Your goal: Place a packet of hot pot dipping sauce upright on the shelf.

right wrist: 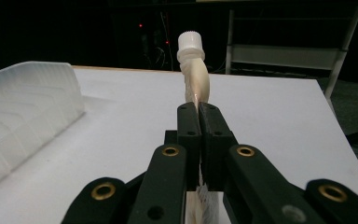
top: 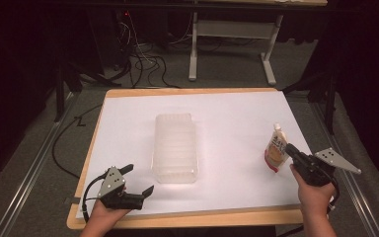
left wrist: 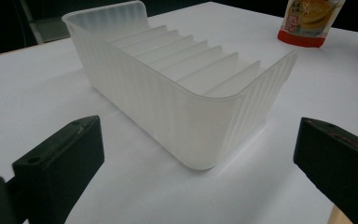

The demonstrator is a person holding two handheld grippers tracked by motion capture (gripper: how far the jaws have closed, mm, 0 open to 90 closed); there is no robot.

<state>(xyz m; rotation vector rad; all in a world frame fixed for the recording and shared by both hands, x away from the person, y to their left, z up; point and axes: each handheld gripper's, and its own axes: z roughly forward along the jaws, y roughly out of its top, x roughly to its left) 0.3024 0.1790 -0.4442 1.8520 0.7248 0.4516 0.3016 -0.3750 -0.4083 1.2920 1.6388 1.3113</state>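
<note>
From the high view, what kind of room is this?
Probably a lab data-collection station, not a home: a wooden table under white sheeting on grey carpet, dark drapes around, loose cables and a metal stand behind.

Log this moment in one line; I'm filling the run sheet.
right gripper: shut on pouch | left gripper: open, idle | bin: empty
</note>
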